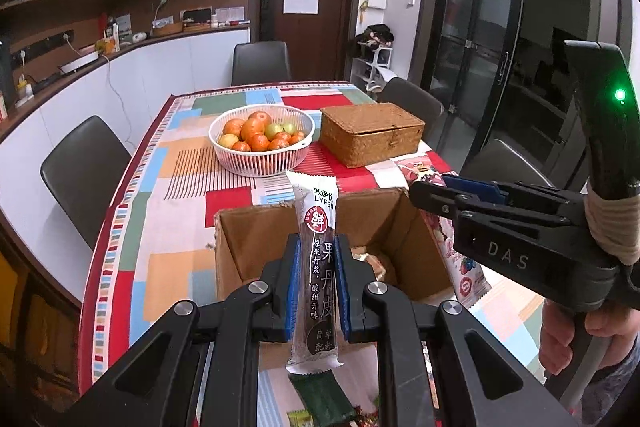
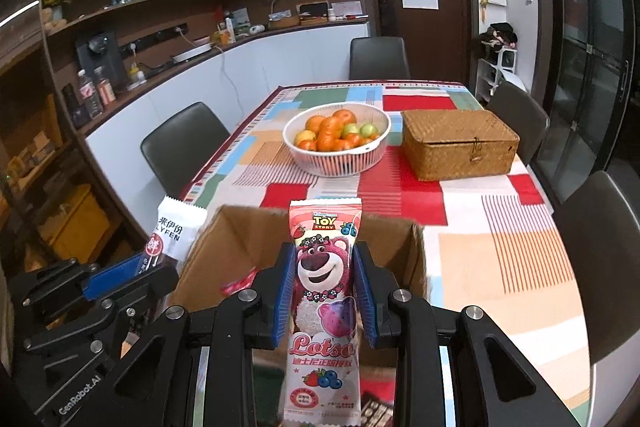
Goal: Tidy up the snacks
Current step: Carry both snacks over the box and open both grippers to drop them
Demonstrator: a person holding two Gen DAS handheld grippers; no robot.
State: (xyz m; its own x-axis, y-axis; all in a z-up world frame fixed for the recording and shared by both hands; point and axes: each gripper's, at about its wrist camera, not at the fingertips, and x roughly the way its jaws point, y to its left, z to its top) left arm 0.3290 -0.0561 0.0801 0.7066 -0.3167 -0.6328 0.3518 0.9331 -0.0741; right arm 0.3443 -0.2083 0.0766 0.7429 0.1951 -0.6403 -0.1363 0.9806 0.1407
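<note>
My left gripper [image 1: 317, 259] is shut on a dark LYFEN fruit-leather stick pack [image 1: 318, 267], held upright above an open cardboard box [image 1: 256, 227]. My right gripper [image 2: 325, 279] is shut on a pink Lotso Toy Story snack pack [image 2: 325, 291], held upright over the same box [image 2: 248, 235]. The right gripper shows in the left wrist view [image 1: 452, 193] at the box's right side with the pink pack [image 1: 460, 259] hanging below it. The left gripper shows in the right wrist view [image 2: 120, 273] holding the LYFEN pack [image 2: 172, 231]. Some wrappers lie inside the box.
A white basket of oranges and green fruit [image 1: 262, 137] and a closed wicker box [image 1: 370, 133] stand beyond the box on the patchwork tablecloth [image 1: 168, 195]. Dark chairs [image 1: 80, 167] surround the table. More snack packs [image 1: 320, 399] lie below my left gripper.
</note>
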